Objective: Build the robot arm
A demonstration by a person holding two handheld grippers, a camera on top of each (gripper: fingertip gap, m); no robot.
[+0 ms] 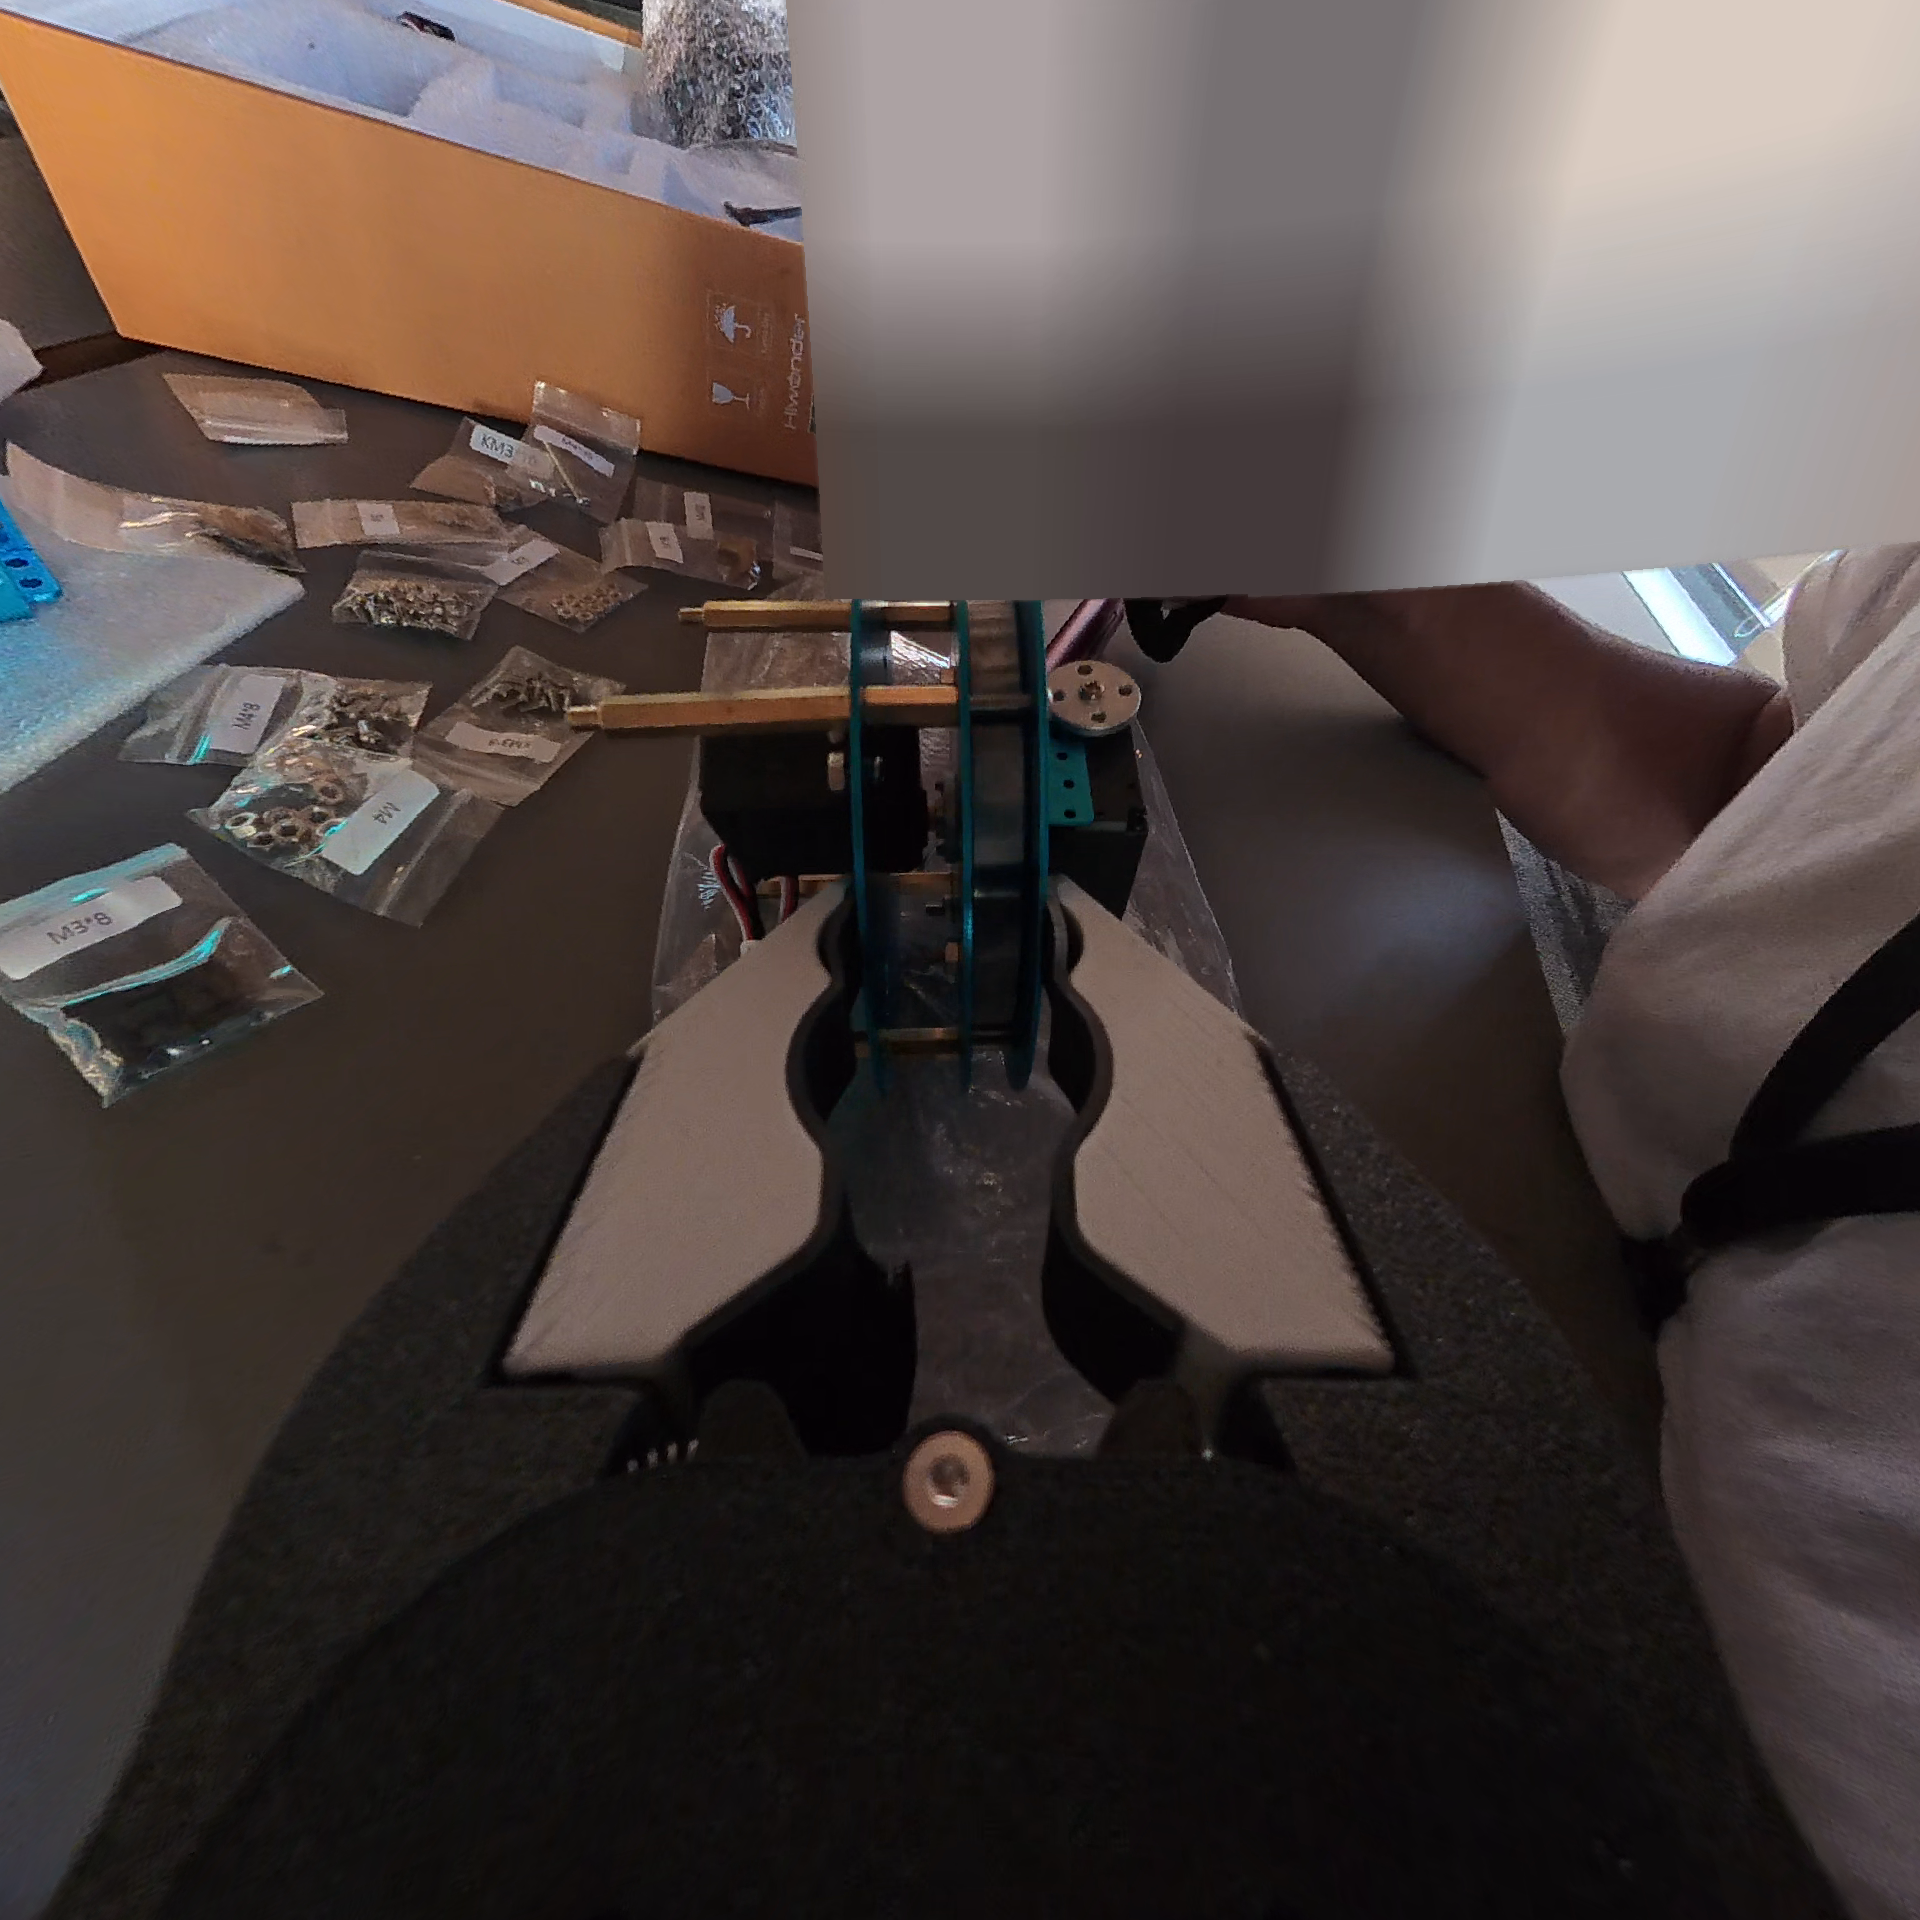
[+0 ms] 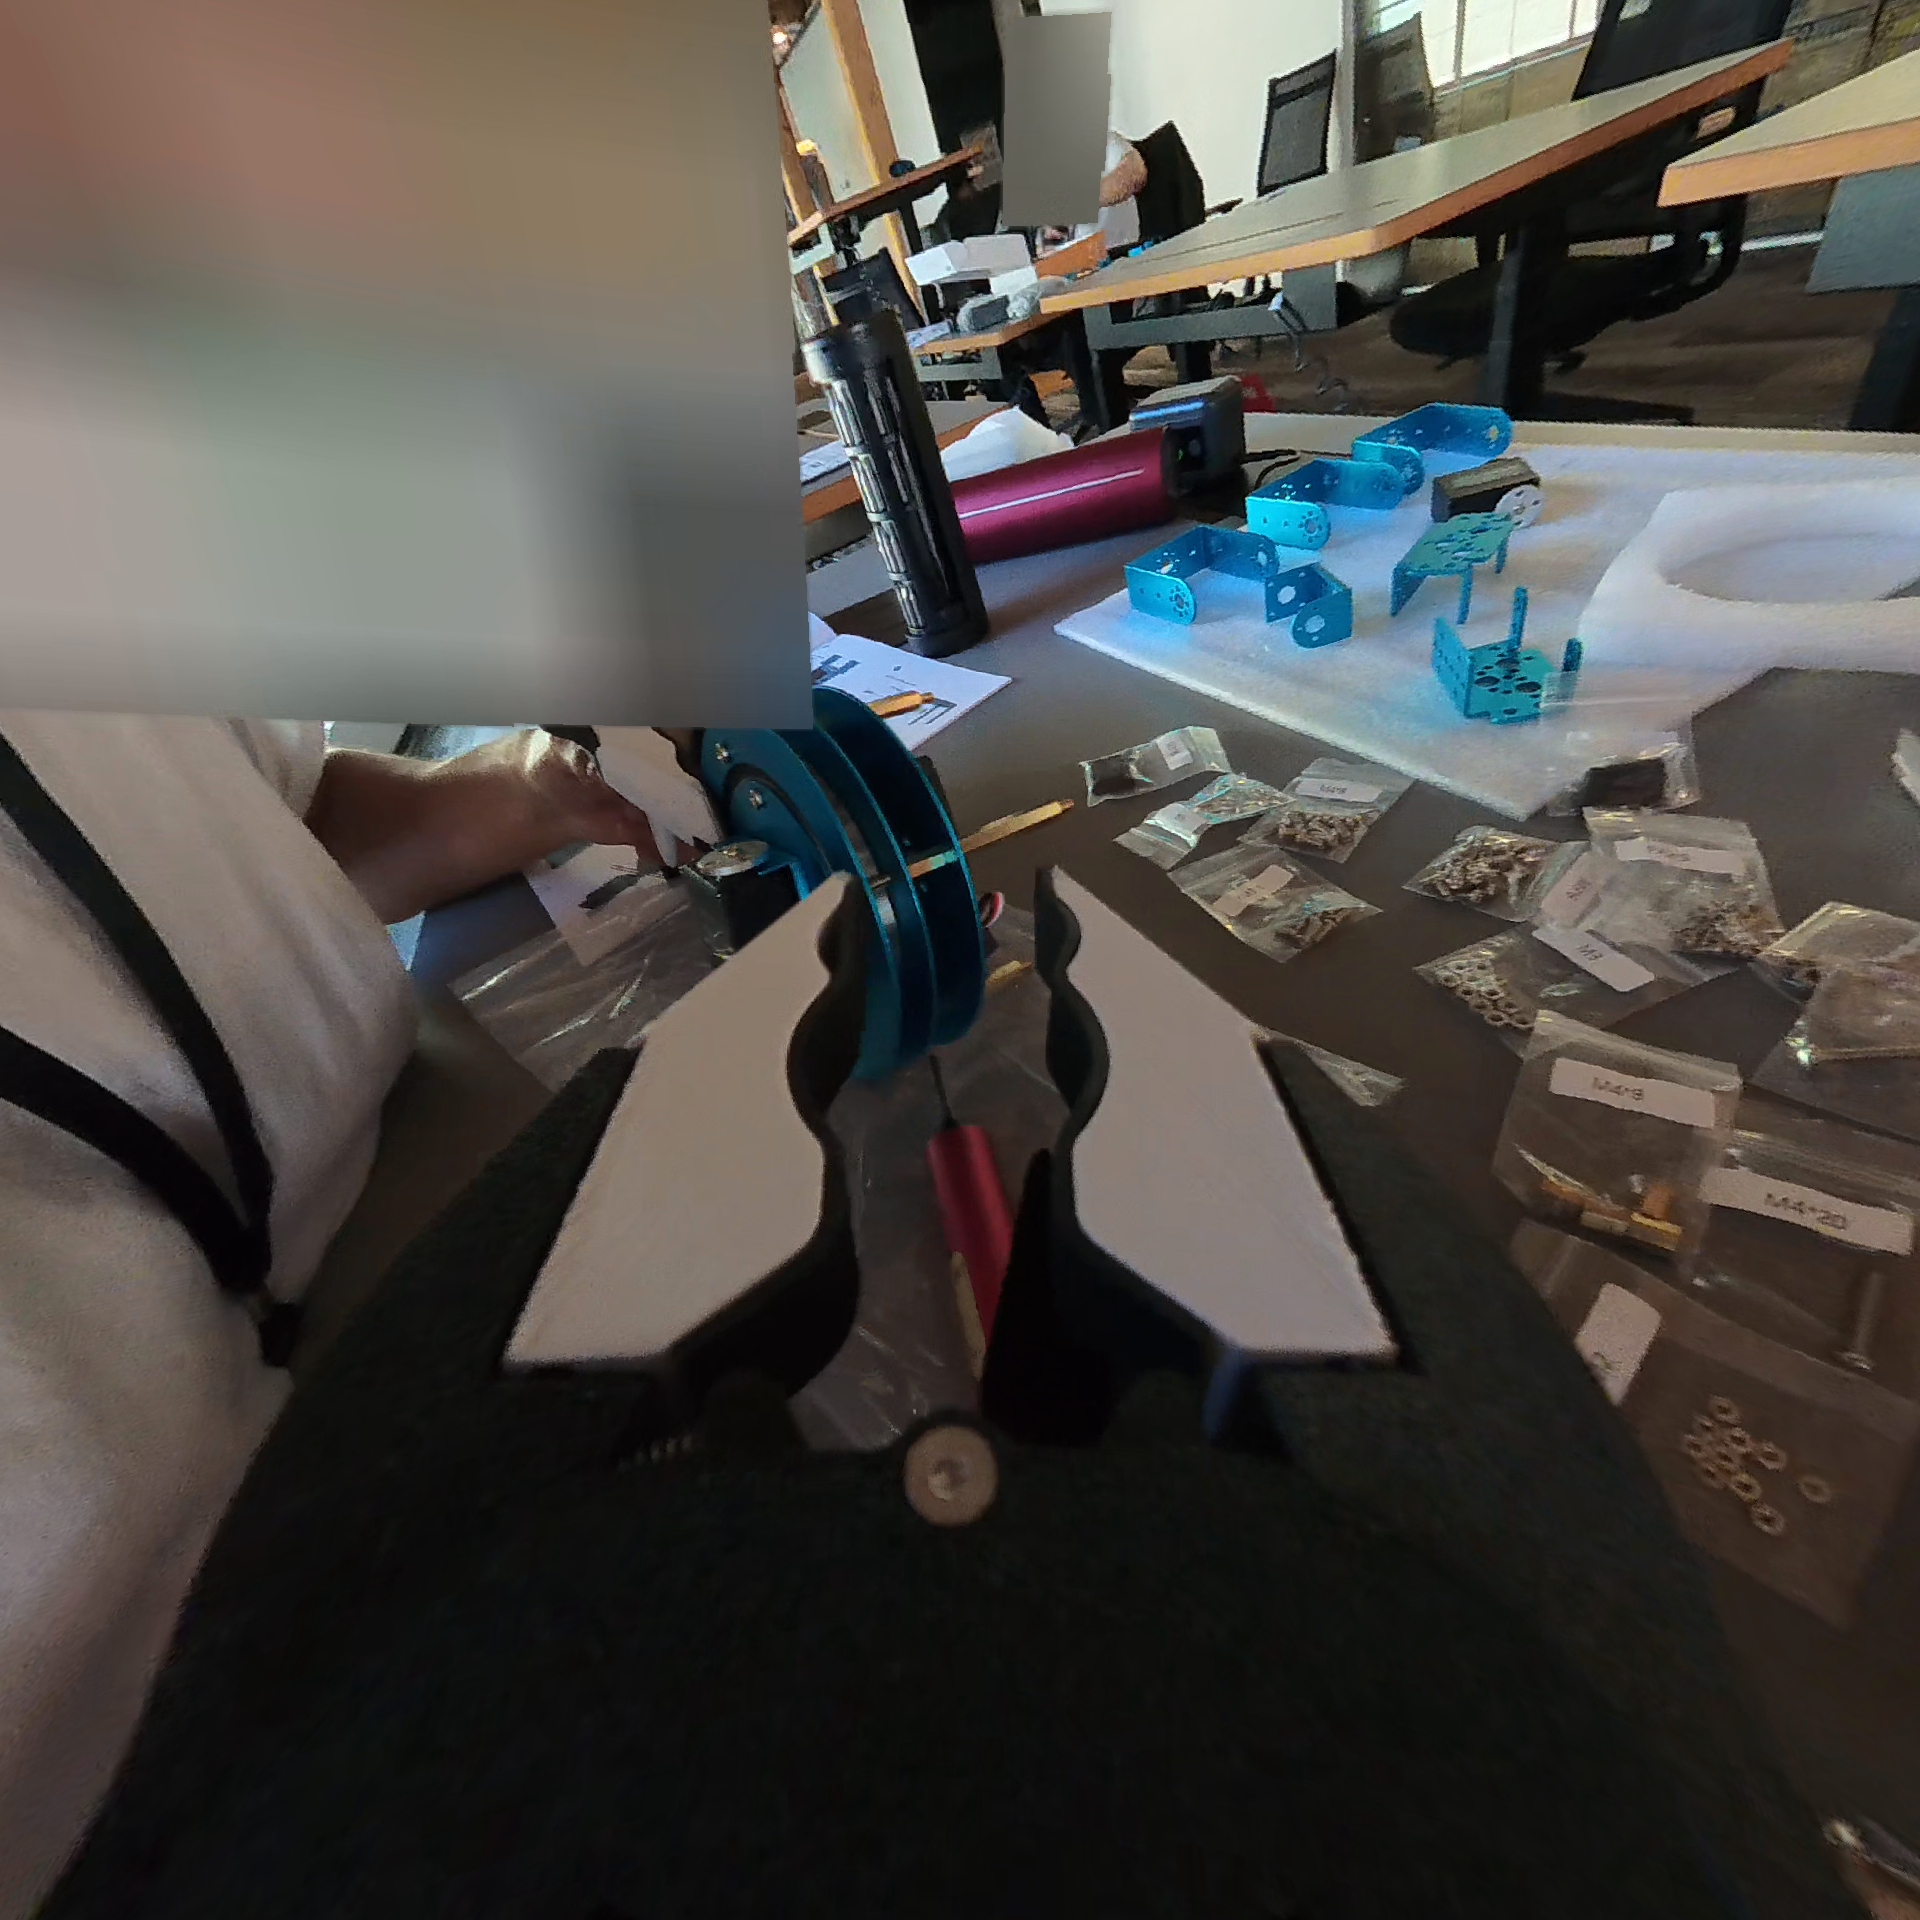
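Left tongs (image 1: 951,914) of mine are clenched on the disc stack (image 1: 945,831), a set of blue round plates on edge, one finger pressing each outer face. Brass standoffs (image 1: 727,712) jut from the stack toward 9 o'clock, ending over the dark table (image 1: 436,1122). A black servo (image 1: 790,810) sits against the stack's left face, and a small silver horn (image 1: 1093,698) shows at its 1 o'clock. Out at 9 to 10 o'clock lie clear bags of screws (image 1: 312,800), scattered apart with bare table between them and my fingers. At 11 o'clock the orange box (image 1: 416,270) walls off the far edge. At 3 o'clock a person's forearm (image 1: 1558,748) and white shirt (image 1: 1766,1143) crowd close, leaving little room on that side.

Right tongs (image 2: 945,883) stand parted and grasp nothing. The left fingertip is just beside the disc stack (image 2: 894,914); whether it touches the rim I cannot tell. Below, between my fingers at 6 o'clock, a red screwdriver (image 2: 971,1205) lies on clear plastic. A hand (image 2: 582,800) meets the stack at 10 o'clock. At 1 o'clock blue brackets (image 2: 1299,540) rest on a white foam sheet (image 2: 1299,686), whose near edge runs diagonally across the table. From 2 to 4 o'clock more bags (image 2: 1278,904) lie closely packed, some overlapping.
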